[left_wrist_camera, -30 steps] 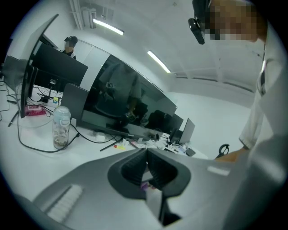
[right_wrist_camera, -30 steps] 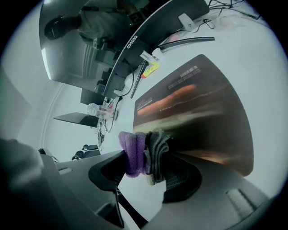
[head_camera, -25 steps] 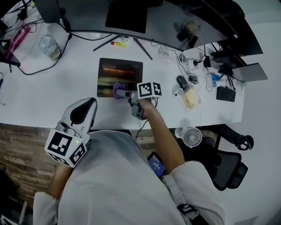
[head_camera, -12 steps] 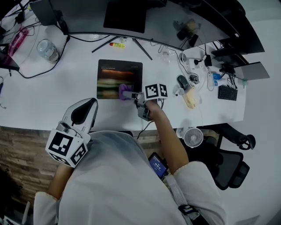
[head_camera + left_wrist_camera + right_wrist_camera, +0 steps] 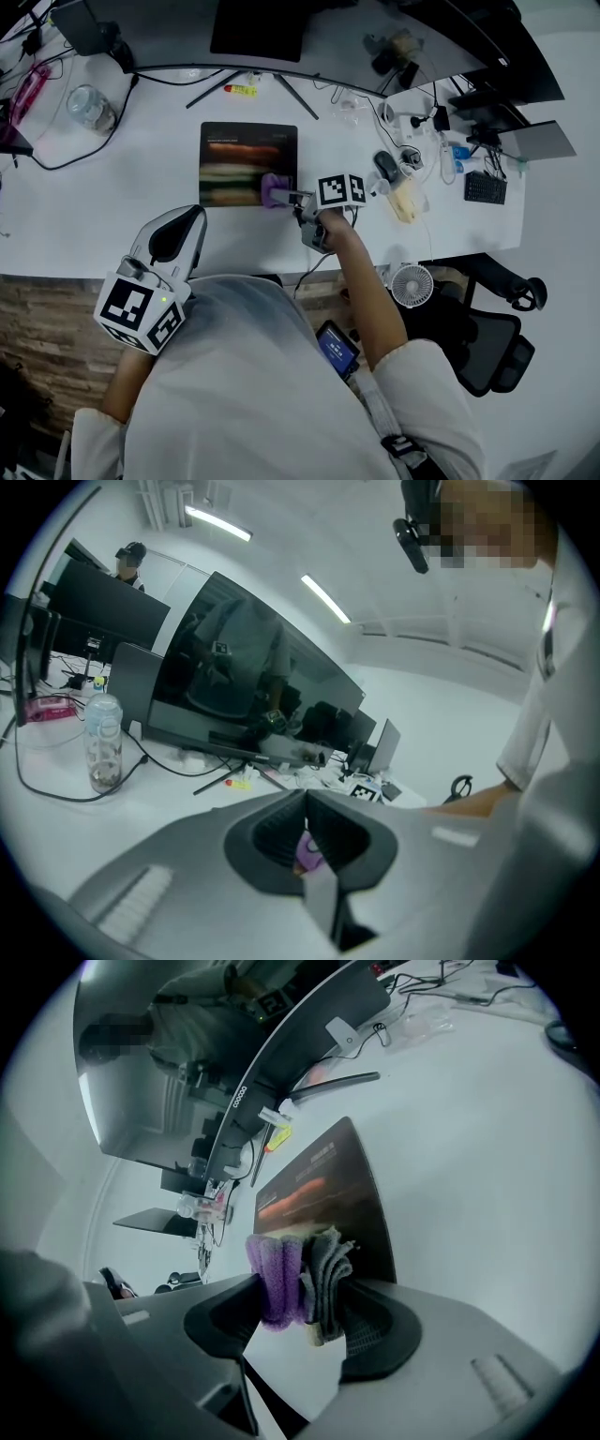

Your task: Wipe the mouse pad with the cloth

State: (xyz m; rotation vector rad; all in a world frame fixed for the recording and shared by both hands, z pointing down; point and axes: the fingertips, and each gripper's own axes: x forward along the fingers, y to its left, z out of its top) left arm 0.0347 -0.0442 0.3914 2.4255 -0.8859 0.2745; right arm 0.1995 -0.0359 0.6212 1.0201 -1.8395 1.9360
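Observation:
A dark mouse pad [image 5: 246,162] with a coloured picture lies on the white desk [image 5: 112,202]. My right gripper [image 5: 289,198] is shut on a folded purple and grey cloth [image 5: 275,191], which rests on the pad's near right corner. The right gripper view shows the cloth [image 5: 300,1279] pinched between the jaws, with the mouse pad [image 5: 323,1194] just beyond it. My left gripper [image 5: 173,236] hovers over the desk's near edge, left of the pad, shut with nothing in it. Between its jaws, in the left gripper view, only a far glimpse of the purple cloth [image 5: 307,852] shows.
A curved monitor [image 5: 309,37] stands behind the pad, its stand legs and a yellow marker [image 5: 239,90] on the desk. A plastic bottle [image 5: 82,105] and cables lie at far left. A computer mouse [image 5: 386,166], cables and small items crowd the right. A small fan [image 5: 411,283] sits below the desk edge.
My right gripper has slid the cloth rightward along the pad's near edge, from the middle to the right corner. The left gripper has stayed where it was.

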